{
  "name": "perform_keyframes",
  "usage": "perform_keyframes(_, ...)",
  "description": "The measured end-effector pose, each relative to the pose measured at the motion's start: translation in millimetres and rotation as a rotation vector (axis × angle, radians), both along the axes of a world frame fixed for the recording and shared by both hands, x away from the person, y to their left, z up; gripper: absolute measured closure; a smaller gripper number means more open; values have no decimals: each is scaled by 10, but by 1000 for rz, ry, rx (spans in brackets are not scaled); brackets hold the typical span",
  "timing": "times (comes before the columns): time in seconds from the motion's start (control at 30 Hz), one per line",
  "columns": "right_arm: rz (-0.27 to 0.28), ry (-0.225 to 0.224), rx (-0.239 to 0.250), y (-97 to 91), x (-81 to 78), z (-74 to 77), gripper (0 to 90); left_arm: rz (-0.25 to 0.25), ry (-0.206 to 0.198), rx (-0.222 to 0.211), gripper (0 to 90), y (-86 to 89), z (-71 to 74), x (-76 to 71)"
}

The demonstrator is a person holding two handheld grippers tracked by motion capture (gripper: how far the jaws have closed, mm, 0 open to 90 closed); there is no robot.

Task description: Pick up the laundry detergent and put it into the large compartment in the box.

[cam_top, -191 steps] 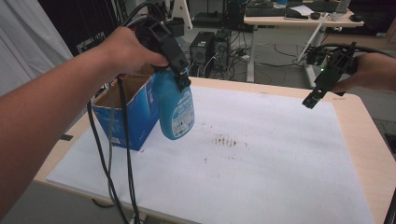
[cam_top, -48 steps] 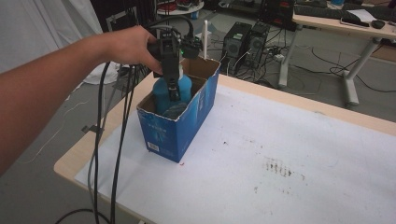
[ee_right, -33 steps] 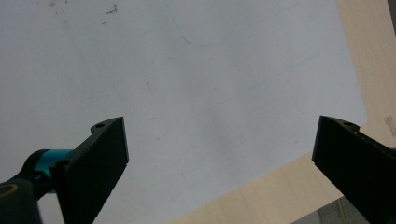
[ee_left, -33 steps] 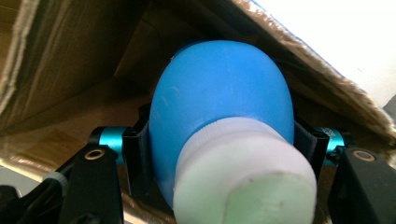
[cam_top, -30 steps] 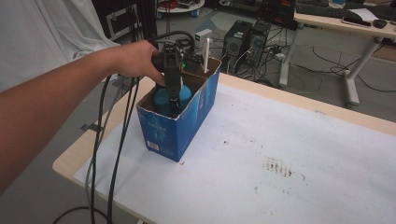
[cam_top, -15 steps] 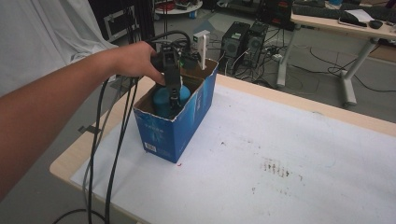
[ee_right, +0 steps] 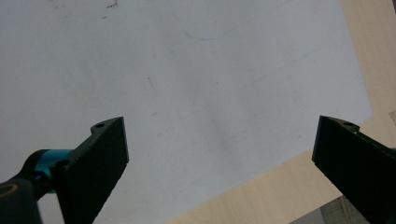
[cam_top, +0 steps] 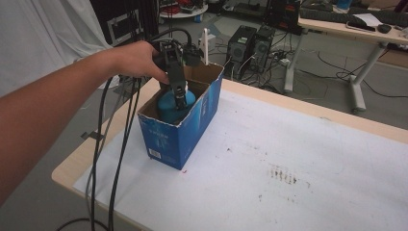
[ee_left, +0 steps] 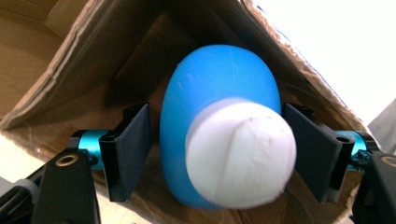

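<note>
Worktop (cam_top: 298, 159): white sheet under the right hand-held gripper (ee_right: 219, 172), whose jaws gape wide on nothing.
Box (cam_top: 192, 130): blue carton, open-topped, directly beneath the left hand-held gripper (cam_top: 179, 94).
Bottle (ee_left: 219, 116): blue, white-capped, down in the box between the left jaws; a gap shows at one side, so released.
Risk: lifting out crookedly, a jaw could snag the cap and tip the bottle.
</note>
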State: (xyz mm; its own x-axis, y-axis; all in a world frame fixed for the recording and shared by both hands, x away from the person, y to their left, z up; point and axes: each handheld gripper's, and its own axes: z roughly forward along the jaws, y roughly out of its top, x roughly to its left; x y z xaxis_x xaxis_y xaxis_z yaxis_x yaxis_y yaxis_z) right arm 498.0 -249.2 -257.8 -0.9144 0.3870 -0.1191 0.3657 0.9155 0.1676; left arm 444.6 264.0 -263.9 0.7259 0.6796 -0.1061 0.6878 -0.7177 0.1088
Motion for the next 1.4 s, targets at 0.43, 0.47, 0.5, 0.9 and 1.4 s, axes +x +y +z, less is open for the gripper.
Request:
perform_keyframes(0.43,6,-5,0,17,-23,16,28,40,-67,-5,196,20,358,-140)
perform_keyframes(0.47,10,-7,1,16,-24,18,28,39,-68,4,196,9,382,-153)
perform_keyframes(0.5,5,-7,1,18,-31,22,28,38,-72,22,195,-9,406,-166)
perform_keyframes(0.9,9,-19,9,6,-81,64,28,31,-130,11,196,-193,709,-311)
perform_keyframes(1.4,6,-48,38,-85,-188,142,28,56,-87,-59,112,-557,905,-378)
